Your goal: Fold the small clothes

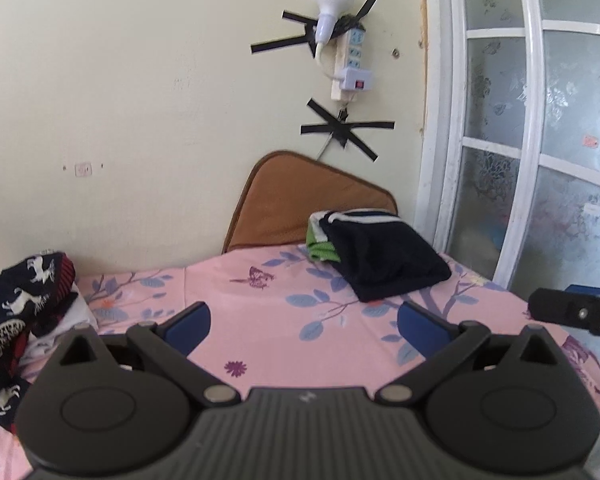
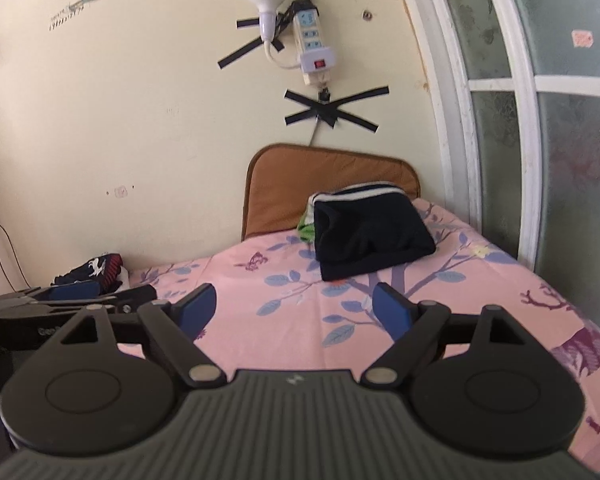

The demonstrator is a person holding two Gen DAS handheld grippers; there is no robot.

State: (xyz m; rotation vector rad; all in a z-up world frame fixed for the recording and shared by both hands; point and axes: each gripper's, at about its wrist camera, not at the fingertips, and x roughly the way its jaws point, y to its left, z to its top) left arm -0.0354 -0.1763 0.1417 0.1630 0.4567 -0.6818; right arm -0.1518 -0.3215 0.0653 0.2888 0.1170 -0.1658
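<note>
No readable text or labels anywhere.

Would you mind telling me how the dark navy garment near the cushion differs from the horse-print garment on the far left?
The navy garment is plain and folded into a neat block; the horse-print garment is patterned with white horses and lies crumpled. The navy one rests on a green piece; the horse-print one sits at the left edge. Both lie on the pink floral sheet.

Home bedroom: floral bedsheet (image 1: 268, 320), cushion (image 1: 296, 208).

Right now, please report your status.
Left gripper open, empty. Right gripper open, empty. Folded dark garment stacked far right; unfolded horse-print pile waits left. Nothing blocking.
</note>
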